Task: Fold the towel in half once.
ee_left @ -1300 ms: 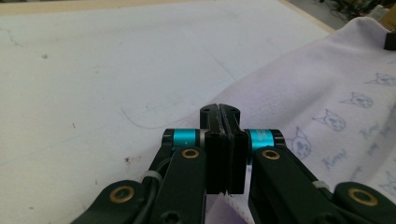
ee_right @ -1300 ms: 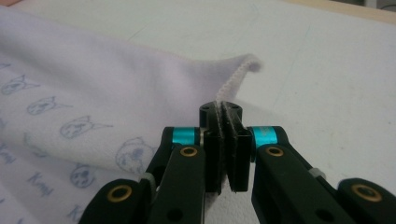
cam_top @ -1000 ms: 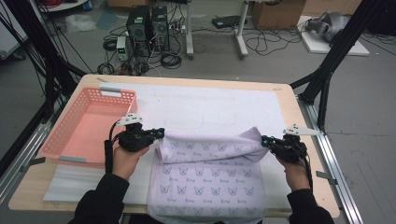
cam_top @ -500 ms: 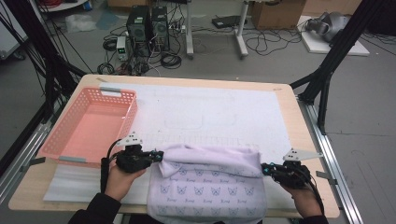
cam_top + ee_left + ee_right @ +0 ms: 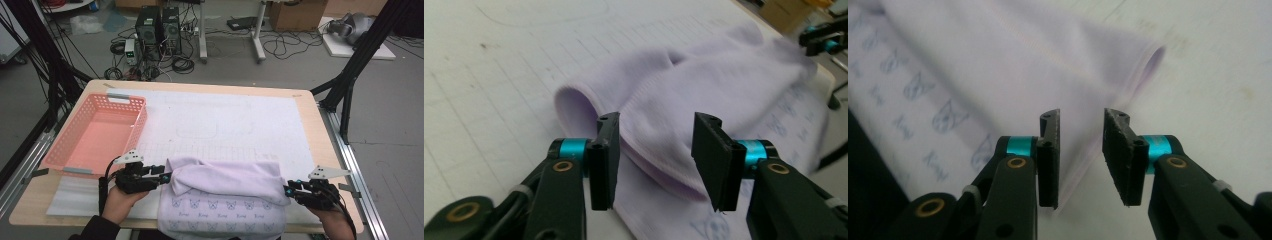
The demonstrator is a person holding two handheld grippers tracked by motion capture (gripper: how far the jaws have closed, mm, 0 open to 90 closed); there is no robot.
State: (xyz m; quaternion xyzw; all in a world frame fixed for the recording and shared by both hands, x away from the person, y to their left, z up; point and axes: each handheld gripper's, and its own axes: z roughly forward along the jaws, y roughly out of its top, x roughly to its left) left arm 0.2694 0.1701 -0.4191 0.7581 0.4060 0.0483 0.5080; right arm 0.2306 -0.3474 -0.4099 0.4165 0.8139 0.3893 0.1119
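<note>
While soft lilac cloth [image 5: 225, 192] lies folded, both grippers [image 5: 167, 176] [image 5: 286, 190] have just parted, empty

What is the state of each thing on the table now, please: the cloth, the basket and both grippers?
Lilac cloth: folded over on itself, lying on the table, its near edge hanging past the table edge.
Pink basket: upright, empty.
Left gripper: open, jaws just opened, a fold of the cloth between them, not pressed.
Right gripper: open, jaws just opened, at the cloth's right edge.
</note>
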